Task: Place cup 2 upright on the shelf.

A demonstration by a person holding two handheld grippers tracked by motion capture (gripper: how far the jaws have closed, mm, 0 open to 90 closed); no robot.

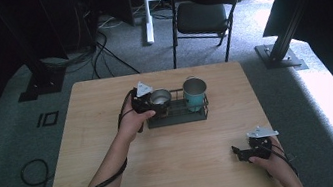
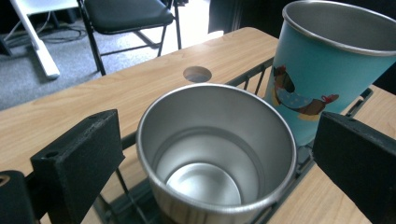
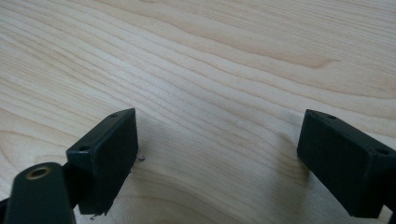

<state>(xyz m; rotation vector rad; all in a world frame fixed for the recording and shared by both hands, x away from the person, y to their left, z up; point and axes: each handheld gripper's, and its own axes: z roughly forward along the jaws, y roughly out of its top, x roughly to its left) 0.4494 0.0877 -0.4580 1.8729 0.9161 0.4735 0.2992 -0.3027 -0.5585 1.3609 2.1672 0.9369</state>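
A plain steel cup [image 1: 160,97] [image 2: 187,121] stands upright in the left end of a black wire rack [image 1: 178,118] [image 2: 116,210] at the middle of the table. A teal cup with a cartoon dog [image 1: 195,94] [image 2: 327,70] stands upright in the rack's right end, close beside it. My left gripper [image 1: 155,101] [image 2: 217,154] is open, with one jaw on each side of the steel cup and a small gap at both pads. Near the front right of the table my right gripper [image 1: 238,152] [image 3: 217,154] rests open over bare wood, nothing between its jaws.
The light wooden table [image 1: 167,174] has a round cable hole [image 2: 197,73] beyond the rack. A black folding chair [image 1: 202,12] and a white desk leg [image 1: 145,11] stand on the grey carpet behind. Cables trail over the left forearm and the floor.
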